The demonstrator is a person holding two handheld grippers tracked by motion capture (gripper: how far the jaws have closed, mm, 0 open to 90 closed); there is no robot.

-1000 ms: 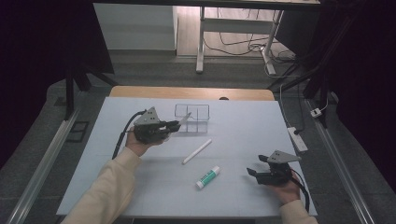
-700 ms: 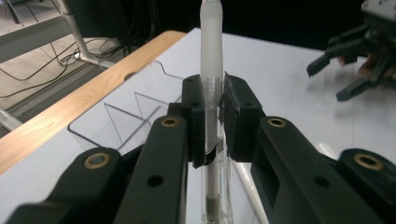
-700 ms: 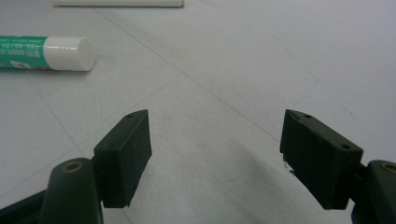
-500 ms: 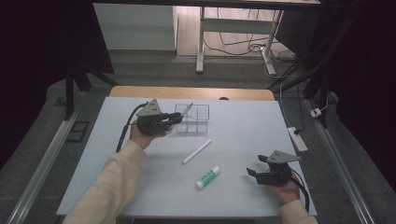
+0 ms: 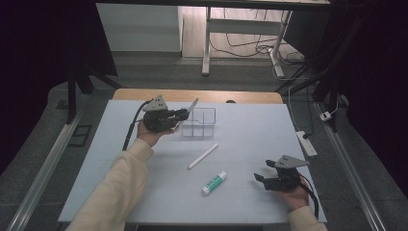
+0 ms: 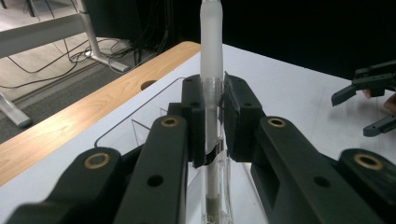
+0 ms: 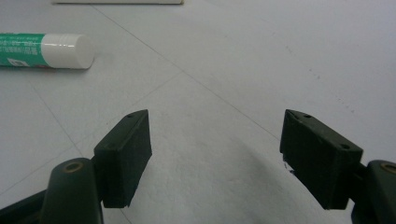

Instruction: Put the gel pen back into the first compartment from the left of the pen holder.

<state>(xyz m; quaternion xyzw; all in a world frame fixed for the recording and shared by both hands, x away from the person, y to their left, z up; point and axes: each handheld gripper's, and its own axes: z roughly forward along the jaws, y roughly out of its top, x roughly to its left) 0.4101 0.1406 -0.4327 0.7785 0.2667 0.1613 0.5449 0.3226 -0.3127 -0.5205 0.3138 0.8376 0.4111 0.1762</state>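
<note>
My left gripper (image 5: 184,115) is shut on a translucent pen (image 5: 191,107), which tilts up over the left edge of a clear divided organizer box (image 5: 201,123) at the back of the table. The left gripper view shows the pen (image 6: 210,42) upright between the black pads (image 6: 194,116), with the box (image 6: 135,133) below. A white marker (image 5: 203,156) and a green-and-white glue stick (image 5: 214,183) lie mid-table. My right gripper (image 5: 260,179) rests open near the front right, to the right of the glue stick (image 7: 44,50); nothing is between its jaws (image 7: 215,135).
A white mat (image 5: 120,192) covers the table, with a wooden strip (image 5: 134,95) along the back edge. A power strip (image 5: 308,143) lies off the right side. A sleeved forearm (image 5: 120,187) crosses the left front. The other gripper (image 6: 369,102) appears far off in the left gripper view.
My left gripper has carried the translucent pen back and to the right, up to the organizer box. The right gripper has stayed put and open.
</note>
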